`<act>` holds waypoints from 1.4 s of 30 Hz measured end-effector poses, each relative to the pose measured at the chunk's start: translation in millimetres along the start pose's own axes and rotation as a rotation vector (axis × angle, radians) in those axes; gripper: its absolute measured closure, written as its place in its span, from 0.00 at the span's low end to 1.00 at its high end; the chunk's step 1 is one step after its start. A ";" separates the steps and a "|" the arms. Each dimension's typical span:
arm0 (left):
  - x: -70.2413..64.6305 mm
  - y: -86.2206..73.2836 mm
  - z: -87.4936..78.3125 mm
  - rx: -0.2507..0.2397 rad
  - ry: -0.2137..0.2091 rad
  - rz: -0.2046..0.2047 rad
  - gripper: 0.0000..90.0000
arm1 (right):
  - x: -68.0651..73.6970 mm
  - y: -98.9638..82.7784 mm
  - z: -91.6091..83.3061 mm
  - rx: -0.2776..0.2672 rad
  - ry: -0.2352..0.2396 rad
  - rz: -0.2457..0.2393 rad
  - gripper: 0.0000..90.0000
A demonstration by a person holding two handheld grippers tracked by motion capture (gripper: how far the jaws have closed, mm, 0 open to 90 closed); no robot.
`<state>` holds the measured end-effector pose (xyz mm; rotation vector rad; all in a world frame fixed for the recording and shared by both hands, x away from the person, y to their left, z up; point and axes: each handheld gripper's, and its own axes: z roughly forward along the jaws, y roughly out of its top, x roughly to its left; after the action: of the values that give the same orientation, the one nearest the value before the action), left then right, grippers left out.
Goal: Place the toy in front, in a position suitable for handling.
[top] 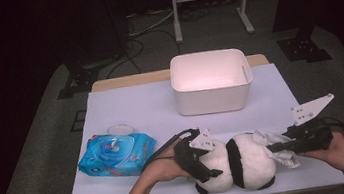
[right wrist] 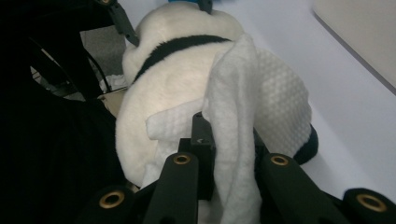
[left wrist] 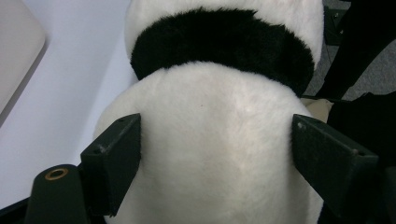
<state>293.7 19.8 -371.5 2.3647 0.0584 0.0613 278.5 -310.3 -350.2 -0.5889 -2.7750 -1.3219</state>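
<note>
While the wipes pack (top: 116, 155) lies idle at the table's left with its lid flipped up, the work sits at the near edge, right in front of the person. Left gripper (top: 202, 159) has its jaws spread wide and pressed into the flanks of the panda (top: 241, 161), pinning one end of the plush; in the left gripper view the white fur (left wrist: 215, 154) bulges between the two pads. That panda lies on its side, long axis running left to right across the table, so one gripper has each end. It is a plump, soft toy, white with a black band round its middle and black bits low at the near side. Right gripper (top: 280, 147) comes in from the right end, jaws nearly closed on a wipe (right wrist: 243, 116), a white, dimpled sheet draped over the panda's white rump. I'd judge the next stroke runs along the body toward the left gripper, the right hand being the one to move. Farther back, a white bin (top: 211, 80) stands well apart from both.
</note>
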 end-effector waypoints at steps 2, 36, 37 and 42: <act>1.3 0.4 0.5 -0.001 -0.001 -0.006 0.20 | 2.7 3.4 1.4 0.006 0.001 -0.012 0.90; 2.7 -13.6 -14.3 -0.065 -0.001 -0.060 0.18 | 1.6 1.8 9.0 0.036 0.016 -0.015 0.91; 2.1 -14.0 -12.5 -0.061 0.000 -0.062 0.18 | 1.9 1.9 8.8 0.038 0.013 -0.017 0.91; 2.2 -12.9 -3.5 -0.046 0.005 -0.055 0.18 | 6.0 8.9 9.3 0.047 -0.008 -0.038 0.91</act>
<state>295.3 31.5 -377.9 2.3158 0.1226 0.0414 277.4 -296.2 -348.5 -0.5430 -2.8286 -1.2592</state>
